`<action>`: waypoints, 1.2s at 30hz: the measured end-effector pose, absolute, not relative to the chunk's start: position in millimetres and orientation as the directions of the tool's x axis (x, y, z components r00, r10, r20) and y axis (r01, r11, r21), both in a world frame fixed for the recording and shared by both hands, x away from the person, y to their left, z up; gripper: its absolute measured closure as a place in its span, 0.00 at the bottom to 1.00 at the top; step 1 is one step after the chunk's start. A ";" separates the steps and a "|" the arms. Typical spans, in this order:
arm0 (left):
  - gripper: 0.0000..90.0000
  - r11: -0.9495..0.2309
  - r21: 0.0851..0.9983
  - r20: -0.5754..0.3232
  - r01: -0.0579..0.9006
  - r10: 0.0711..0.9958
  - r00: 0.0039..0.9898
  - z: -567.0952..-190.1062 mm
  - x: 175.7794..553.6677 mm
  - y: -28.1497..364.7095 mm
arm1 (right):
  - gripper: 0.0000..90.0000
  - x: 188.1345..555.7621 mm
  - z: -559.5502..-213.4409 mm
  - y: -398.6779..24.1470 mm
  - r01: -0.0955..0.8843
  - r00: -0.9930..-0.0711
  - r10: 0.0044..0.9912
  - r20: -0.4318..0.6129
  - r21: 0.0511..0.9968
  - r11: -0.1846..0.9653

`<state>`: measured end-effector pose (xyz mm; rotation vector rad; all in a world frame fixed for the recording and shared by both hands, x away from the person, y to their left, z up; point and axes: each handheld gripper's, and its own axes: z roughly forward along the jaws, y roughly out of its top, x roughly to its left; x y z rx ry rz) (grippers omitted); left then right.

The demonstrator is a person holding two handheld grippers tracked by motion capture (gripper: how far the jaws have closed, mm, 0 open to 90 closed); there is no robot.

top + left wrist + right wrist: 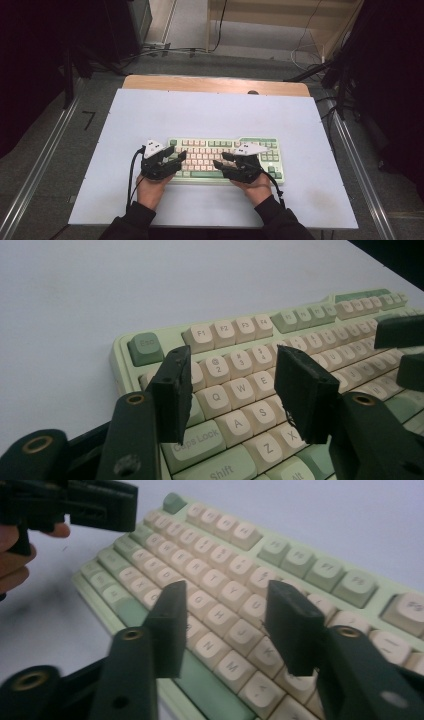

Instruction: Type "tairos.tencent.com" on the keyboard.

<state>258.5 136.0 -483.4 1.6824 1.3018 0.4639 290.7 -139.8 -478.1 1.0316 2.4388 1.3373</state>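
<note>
I have the keyboard [227,160] low in the frame's centre on the white desk [215,115]. Left tongs [179,159] and right tongs [220,160] both hover spread over its keys, pinching nothing. It looks rigid and probably light; keycaps could pop, so I'd grip its side edges.

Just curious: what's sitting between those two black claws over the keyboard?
Between left gripper and right gripper, the high view shows just keyboard keys.
</note>
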 end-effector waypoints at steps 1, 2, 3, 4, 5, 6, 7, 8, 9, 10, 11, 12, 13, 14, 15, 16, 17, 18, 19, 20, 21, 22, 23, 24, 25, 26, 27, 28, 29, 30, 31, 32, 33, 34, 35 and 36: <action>0.57 -0.012 0.836 -0.231 0.549 0.899 0.371 -483.4 258.3 135.8 | 0.46 291.8 -477.3 -142.0 0.490 -0.740 0.651 0.170 0.798 0.349; 0.58 -0.012 0.836 -0.232 0.548 0.898 0.373 -483.2 258.1 135.5 | 0.42 293.0 -476.7 -143.8 0.494 -0.732 0.659 0.174 0.801 0.338; 0.59 -0.011 0.836 -0.233 0.549 0.897 0.374 -483.1 257.8 135.0 | 0.39 294.1 -476.2 -145.7 0.498 -0.724 0.668 0.174 0.801 0.332; 0.61 -0.015 0.835 -0.233 0.550 0.896 0.379 -483.0 257.6 134.8 | 0.37 294.9 -475.9 -147.2 0.502 -0.715 0.677 0.175 0.802 0.323; 0.63 -0.018 0.835 -0.232 0.550 0.895 0.381 -483.1 257.3 134.2 | 0.35 295.8 -475.6 -148.7 0.506 -0.709 0.683 0.176 0.802 0.318; 0.67 -0.021 0.834 -0.230 0.552 0.895 0.383 -483.1 256.9 133.6 | 0.34 296.6 -475.5 -150.1 0.508 -0.702 0.690 0.174 0.802 0.315; 0.72 -0.025 0.833 -0.231 0.553 0.892 0.388 -483.3 256.8 133.0 | 0.34 297.0 -475.4 -151.2 0.512 -0.697 0.695 0.177 0.801 0.310; 0.77 -0.028 0.830 -0.233 0.557 0.890 0.393 -483.2 256.7 132.4 | 0.34 297.6 -475.4 -152.3 0.509 -0.696 0.697 0.172 0.803 0.310; 0.82 -0.032 0.828 -0.236 0.560 0.886 0.399 -483.3 256.7 131.6 | 0.34 297.6 -475.3 -152.9 0.514 -0.690 0.703 0.173 0.801 0.308; 0.86 -0.035 0.827 -0.237 0.562 0.883 0.405 -483.2 256.5 130.6 | 0.34 298.1 -475.2 -153.7 0.513 -0.689 0.705 0.170 0.801 0.308; 0.90 -0.042 0.825 -0.237 0.563 0.879 0.413 -483.2 256.4 129.5 | 0.34 298.3 -475.0 -154.3 0.515 -0.688 0.705 0.173 0.801 0.306; 0.94 -0.046 0.822 -0.241 0.567 0.875 0.420 -483.2 256.3 128.2 | 0.34 298.3 -474.8 -154.6 0.516 -0.685 0.707 0.173 0.801 0.303; 0.97 -0.055 0.821 -0.239 0.568 0.871 0.430 -483.2 256.3 127.1 | 0.34 298.5 -474.6 -155.2 0.515 -0.685 0.708 0.171 0.801 0.305; 1.00 -0.061 0.818 -0.240 0.572 0.867 0.437 -483.1 256.0 125.6 | 0.34 298.7 -474.6 -155.6 0.515 -0.684 0.709 0.171 0.802 0.304; 1.00 -0.067 0.817 -0.242 0.573 0.862 0.446 -483.1 255.9 124.2 | 0.34 298.7 -474.7 -155.7 0.516 -0.683 0.710 0.171 0.801 0.304; 1.00 -0.075 0.815 -0.243 0.574 0.856 0.456 -483.1 255.7 122.8 | 0.34 298.7 -474.8 -155.8 0.518 -0.681 0.712 0.171 0.799 0.304; 1.00 -0.082 0.814 -0.243 0.576 0.851 0.465 -483.1 255.5 121.1 | 0.34 298.9 -474.9 -156.1 0.518 -0.682 0.712 0.170 0.799 0.306; 1.00 -0.087 0.812 -0.245 0.577 0.846 0.473 -483.5 255.3 119.3 | 0.34 298.8 -474.9 -156.1 0.520 -0.680 0.713 0.171 0.798 0.305; 1.00 -0.098 0.810 -0.242 0.578 0.842 0.482 -483.8 255.3 117.7 | 0.34 298.7 -474.8 -156.2 0.520 -0.679 0.714 0.170 0.799 0.303; 1.00 -0.104 0.809 -0.241 0.579 0.839 0.487 -484.2 255.1 116.1 | 0.34 298.7 -474.7 -156.5 0.519 -0.679 0.714 0.170 0.799 0.303; 1.00 -0.112 0.806 -0.239 0.581 0.836 0.494 -484.6 255.0 114.8 | 0.34 298.5 -474.5 -156.7 0.519 -0.679 0.714 0.171 0.799 0.302; 1.00 -0.118 0.805 -0.238 0.582 0.834 0.498 -485.1 255.0 113.3 | 0.34 298.6 -474.5 -157.0 0.518 -0.679 0.714 0.170 0.800 0.303; 1.00 -0.122 0.804 -0.239 0.583 0.830 0.504 -485.4 255.1 111.9 | 0.34 298.5 -474.5 -157.3 0.520 -0.677 0.715 0.171 0.799 0.301; 1.00 -0.128 0.803 -0.236 0.583 0.829 0.507 -485.5 255.1 110.7 | 0.34 298.8 -474.6 -157.7 0.519 -0.678 0.716 0.170 0.800 0.302; 1.00 -0.133 0.801 -0.236 0.584 0.826 0.512 -485.8 255.2 109.2 | 0.34 298.8 -474.8 -158.0 0.520 -0.677 0.717 0.169 0.799 0.302; 1.00 -0.138 0.800 -0.235 0.584 0.823 0.517 -486.3 255.2 107.8 | 0.34 298.9 -475.0 -158.4 0.519 -0.677 0.717 0.168 0.799 0.303; 1.00 -0.145 0.798 -0.232 0.585 0.822 0.520 -486.7 255.3 106.5 | 0.34 298.9 -475.2 -158.7 0.522 -0.675 0.718 0.170 0.797 0.302; 1.00 -0.150 0.796 -0.230 0.586 0.821 0.523 -487.2 255.5 105.3 | 0.34 298.8 -475.4 -159.1 0.525 -0.674 0.719 0.172 0.796 0.301; 1.00 -0.154 0.795 -0.229 0.587 0.820 0.525 -487.6 255.7 104.4 | 0.34 298.5 -475.5 -159.5 0.527 -0.671 0.721 0.172 0.795 0.300; 1.00 -0.160 0.793 -0.226 0.588 0.819 0.527 -487.9 255.9 103.5 | 0.34 298.4 -475.4 -160.0 0.527 -0.670 0.722 0.172 0.795 0.300; 1.00 -0.163 0.792 -0.225 0.589 0.818 0.529 -488.3 256.3 102.7 | 0.34 298.4 -475.4 -160.7 0.526 -0.670 0.723 0.170 0.796 0.300; 1.00 -0.167 0.789 -0.225 0.591 0.817 0.531 -488.5 256.5 101.8 | 0.34 298.1 -475.3 -161.4 0.527 -0.668 0.724 0.172 0.796 0.297; 1.00 -0.173 0.787 -0.222 0.592 0.816 0.534 -488.8 256.6 101.2 | 0.35 297.9 -475.2 -161.9 0.528 -0.666 0.725 0.173 0.796 0.295; 1.00 -0.175 0.786 -0.222 0.593 0.815 0.535 -489.2 256.8 100.1 | 0.35 297.9 -475.2 -162.5 0.528 -0.666 0.726 0.173 0.797 0.294; 1.00 -0.179 0.785 -0.220 0.593 0.814 0.537 -489.8 257.0 99.1 | 0.35 297.8 -475.3 -163.1 0.528 -0.665 0.727 0.173 0.797 0.294; 1.00 -0.184 0.783 -0.218 0.594 0.813 0.540 -490.2 257.1 98.2 | 0.35 297.8 -475.4 -163.4 0.527 -0.665 0.726 0.172 0.797 0.294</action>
